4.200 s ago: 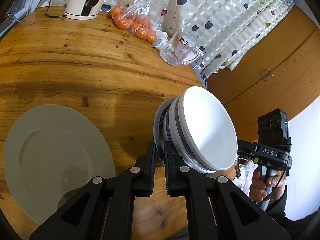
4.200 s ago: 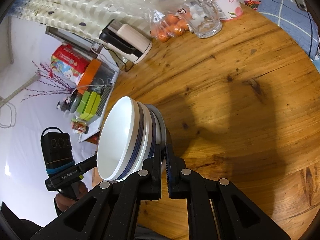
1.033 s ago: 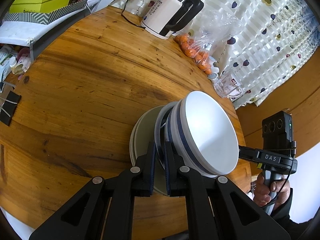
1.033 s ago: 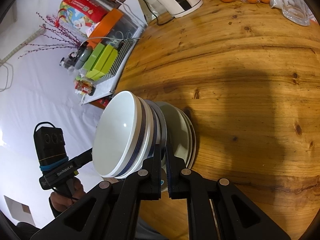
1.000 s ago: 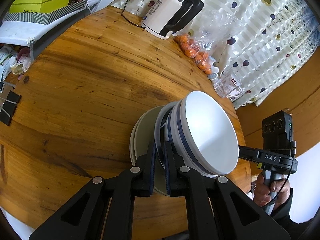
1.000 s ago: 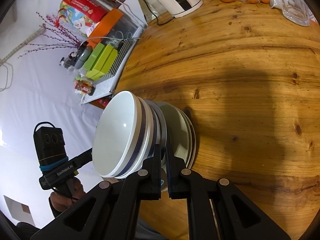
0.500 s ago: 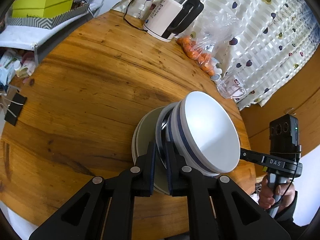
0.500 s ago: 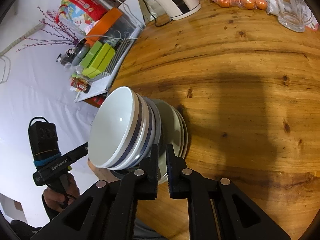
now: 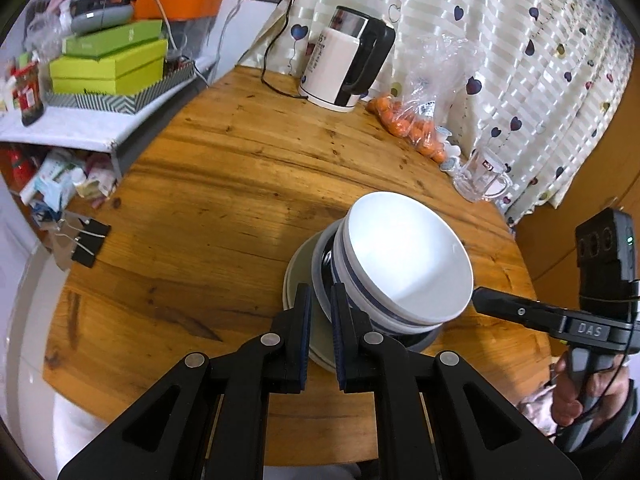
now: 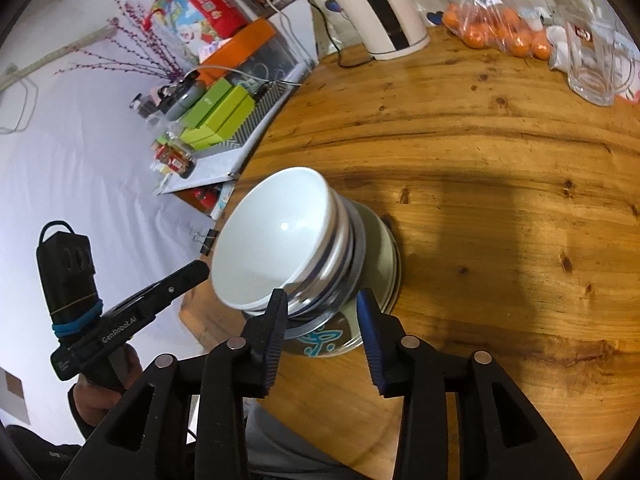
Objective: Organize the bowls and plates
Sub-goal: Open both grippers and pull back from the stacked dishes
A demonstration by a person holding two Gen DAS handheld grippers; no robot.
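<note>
A stack of white bowls with blue bands (image 9: 404, 268) sits on a small grey plate (image 9: 424, 345), which rests on pale green plates (image 9: 298, 280) on the round wooden table. The same bowl stack (image 10: 280, 248) and green plates (image 10: 384, 248) show in the right wrist view. My left gripper (image 9: 320, 312) has its jaws a little apart, either side of the plate rim at the stack's near left. My right gripper (image 10: 322, 314) is open, its fingers wide apart at the stack's near edge.
A white electric kettle (image 9: 340, 72) with its cord, a bag of oranges (image 9: 412, 128) and a glass mug (image 9: 478, 178) stand along the table's far edge by the curtain. A black binder clip (image 9: 86, 240) lies at the table's left edge. A cluttered shelf (image 9: 100, 80) is beyond.
The stack has come down onto the green plates. Both grippers have let go: the right jaws opened wide, the left jaws parted slightly, and both pulled back a little.
</note>
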